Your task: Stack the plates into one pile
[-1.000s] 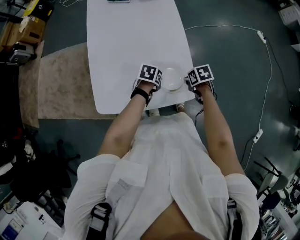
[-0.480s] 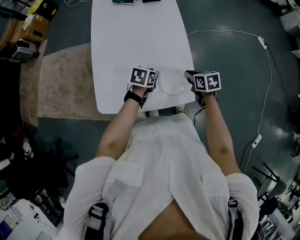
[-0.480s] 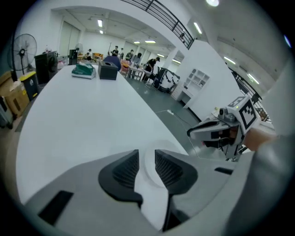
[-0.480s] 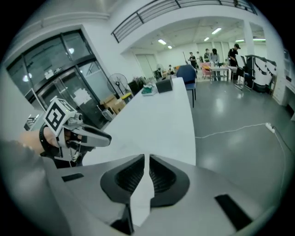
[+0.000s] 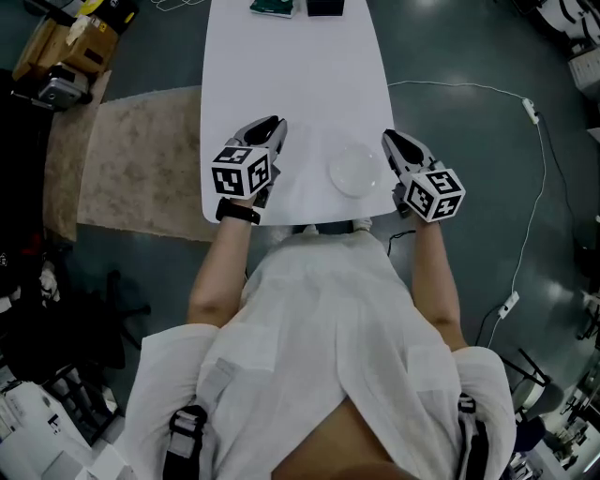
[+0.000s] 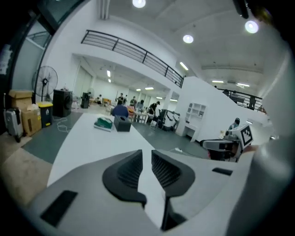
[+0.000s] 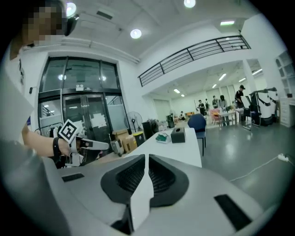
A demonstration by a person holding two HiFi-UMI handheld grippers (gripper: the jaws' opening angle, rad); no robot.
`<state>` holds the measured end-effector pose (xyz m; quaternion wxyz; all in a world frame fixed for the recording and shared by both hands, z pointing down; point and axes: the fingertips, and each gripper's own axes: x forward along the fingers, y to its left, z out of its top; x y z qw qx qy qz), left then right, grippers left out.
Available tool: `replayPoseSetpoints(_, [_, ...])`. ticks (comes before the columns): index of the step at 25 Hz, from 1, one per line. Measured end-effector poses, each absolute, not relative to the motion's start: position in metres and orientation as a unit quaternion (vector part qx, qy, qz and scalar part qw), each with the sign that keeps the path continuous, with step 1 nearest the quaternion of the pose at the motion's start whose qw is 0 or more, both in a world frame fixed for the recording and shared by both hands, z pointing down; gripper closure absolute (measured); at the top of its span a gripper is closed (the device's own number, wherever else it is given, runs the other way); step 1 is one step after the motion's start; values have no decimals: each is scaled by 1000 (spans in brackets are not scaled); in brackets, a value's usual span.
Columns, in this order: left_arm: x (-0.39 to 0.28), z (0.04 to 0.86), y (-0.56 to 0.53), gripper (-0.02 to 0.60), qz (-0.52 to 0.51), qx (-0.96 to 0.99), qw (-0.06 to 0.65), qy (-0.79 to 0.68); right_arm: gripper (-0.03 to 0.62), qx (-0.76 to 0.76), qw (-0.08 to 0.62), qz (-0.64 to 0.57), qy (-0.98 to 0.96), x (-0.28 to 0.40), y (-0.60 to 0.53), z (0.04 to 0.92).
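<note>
A pile of white plates (image 5: 356,172) rests near the front edge of the white table (image 5: 291,75), with nothing touching it. My left gripper (image 5: 276,124) hovers above the table to the pile's left. Its jaws are closing with a narrow gap and nothing between them (image 6: 147,156). My right gripper (image 5: 388,138) hangs at the table's right edge, right of the pile. It is also closing, down to a thin slit, and is empty (image 7: 146,159). Both point nearly level, so neither gripper view shows the plates.
A green item (image 5: 272,7) and a black box (image 5: 325,7) lie at the table's far end. A beige rug (image 5: 131,159) lies left of the table. A white cable (image 5: 525,94) runs over the floor on the right, and cardboard boxes (image 5: 70,42) stand at the far left.
Both grippers have lifted away from the plate pile, spread apart to its left and right, and tipped up towards level. The pile stays on the table.
</note>
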<state>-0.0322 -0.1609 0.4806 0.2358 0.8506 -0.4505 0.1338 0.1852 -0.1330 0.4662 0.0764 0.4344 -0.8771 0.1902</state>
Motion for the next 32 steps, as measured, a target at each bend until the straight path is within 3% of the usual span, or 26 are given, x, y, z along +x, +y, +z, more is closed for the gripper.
replayPoseSetpoints(7, [-84, 382, -144, 549, 29, 868, 63, -492, 550, 450, 3, 68, -890, 191, -124, 388])
replayPoseSetpoints(10, [-100, 355, -129, 554, -4, 864, 27, -503, 565, 451, -1, 20, -892, 191, -116, 367])
replayPoseSetpoints(32, [-111, 332, -105, 556, -33, 869, -3, -493, 568, 428, -7, -62, -902, 167, -98, 309])
